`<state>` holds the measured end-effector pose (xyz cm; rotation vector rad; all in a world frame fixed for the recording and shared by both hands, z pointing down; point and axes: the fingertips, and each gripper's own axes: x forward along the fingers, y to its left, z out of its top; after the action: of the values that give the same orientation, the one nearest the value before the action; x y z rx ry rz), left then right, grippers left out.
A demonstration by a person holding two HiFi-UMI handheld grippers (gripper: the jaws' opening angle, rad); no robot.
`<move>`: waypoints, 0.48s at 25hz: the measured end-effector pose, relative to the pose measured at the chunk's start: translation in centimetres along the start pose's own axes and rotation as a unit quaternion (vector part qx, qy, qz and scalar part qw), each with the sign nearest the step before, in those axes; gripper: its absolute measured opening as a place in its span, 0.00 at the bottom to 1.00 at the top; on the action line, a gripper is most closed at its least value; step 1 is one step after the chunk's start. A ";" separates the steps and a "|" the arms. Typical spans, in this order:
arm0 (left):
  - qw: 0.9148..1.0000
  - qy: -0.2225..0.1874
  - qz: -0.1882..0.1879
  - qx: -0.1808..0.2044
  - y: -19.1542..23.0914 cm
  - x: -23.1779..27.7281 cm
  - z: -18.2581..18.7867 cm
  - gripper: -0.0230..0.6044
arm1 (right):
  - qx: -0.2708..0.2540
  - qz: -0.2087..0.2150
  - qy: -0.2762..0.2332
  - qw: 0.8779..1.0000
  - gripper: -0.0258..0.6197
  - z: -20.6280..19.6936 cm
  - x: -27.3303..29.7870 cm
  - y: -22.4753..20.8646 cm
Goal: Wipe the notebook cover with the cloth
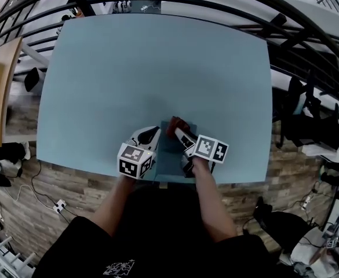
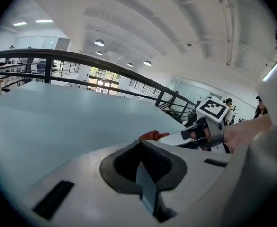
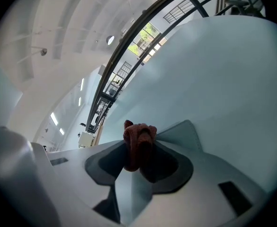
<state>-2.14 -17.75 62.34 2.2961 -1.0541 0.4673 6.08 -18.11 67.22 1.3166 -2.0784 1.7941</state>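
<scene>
My left tongs point(image 2: 140, 150) are pressed almost together and hold nothing. The slate strip showing in their slit is probably the notebook point(image 1: 168, 158) underneath. Just to their right, my right tongs point(image 3: 139, 150) pinch the bunched red cloth point(image 3: 139, 137) above the notebook. Its corner pokes out just past their tips, with pale blue worktop point(image 1: 157, 68) beyond.

Smooth matt table point(image 1: 157, 80), soft crumpled cloth point(image 3: 139, 138), matt notebook cover point(image 3: 184, 135), wood-grain floor point(image 1: 70, 184)
</scene>
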 end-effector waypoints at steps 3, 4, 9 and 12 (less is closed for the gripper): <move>1.000 0.001 -0.007 0.004 -0.6 0.7 0.2 0.05 | 0.004 -0.005 -0.006 1.000 0.28 0.5 -0.8 -0.8; 1.000 0.001 -0.009 0.005 -0.8 0.9 0.3 0.05 | 0.006 -0.007 -0.008 1.000 0.28 0.7 -1.1 -1.1; 1.000 0.004 -0.020 0.009 -2.0 2.1 0.5 0.05 | 0.017 -0.016 -0.018 1.000 0.28 1.5 -2.5 -2.8; 1.000 0.004 -0.027 0.012 -2.7 2.8 0.4 0.05 | 0.022 -0.022 -0.024 0.999 0.28 1.8 -3.3 -3.8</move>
<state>1.70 -18.20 62.52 2.3351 -0.9848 0.4696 11.40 -17.64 67.66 1.4202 -2.0283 1.8163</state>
